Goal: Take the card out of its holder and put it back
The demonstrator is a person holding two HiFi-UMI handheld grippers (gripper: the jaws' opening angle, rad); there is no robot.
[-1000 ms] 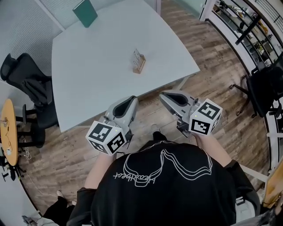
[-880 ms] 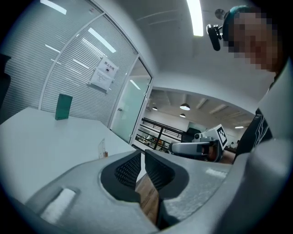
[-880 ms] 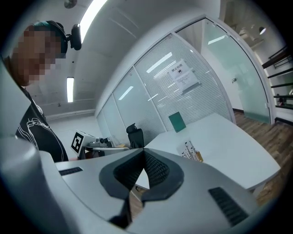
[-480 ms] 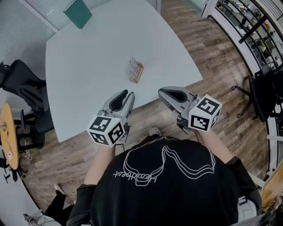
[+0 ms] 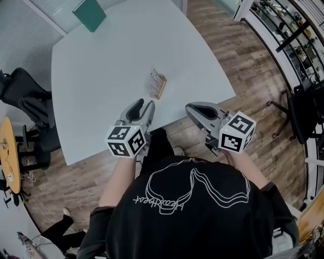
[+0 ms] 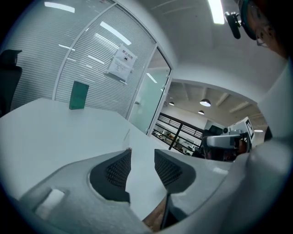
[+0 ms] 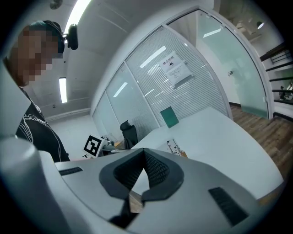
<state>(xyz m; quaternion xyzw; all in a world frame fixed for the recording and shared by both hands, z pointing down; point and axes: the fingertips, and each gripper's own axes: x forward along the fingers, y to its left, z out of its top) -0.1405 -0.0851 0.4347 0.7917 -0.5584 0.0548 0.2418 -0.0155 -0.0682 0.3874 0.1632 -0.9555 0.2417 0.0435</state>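
Note:
A clear card holder on a wooden base (image 5: 157,84) stands with its card near the front of the white table (image 5: 101,71). It also shows small in the right gripper view as the card holder (image 7: 176,147), and faintly as the card holder (image 6: 127,136) beyond the left jaws. My left gripper (image 5: 143,108) hovers over the table's front edge, short of the holder; its jaws are opening with nothing between them (image 6: 142,154). My right gripper (image 5: 194,109) hangs off the table's edge to the right, its jaws shut and empty (image 7: 144,153).
A green book (image 5: 89,13) lies at the table's far end. A black office chair (image 5: 28,98) and a round wooden side table (image 5: 9,154) stand at the left. Shelving (image 5: 293,35) and another chair (image 5: 309,109) line the right, over wooden floor.
The left gripper has moved forward over the table's edge and its jaws have parted. The person has stepped closer, so the holder sits nearer the grippers. The right gripper has barely moved.

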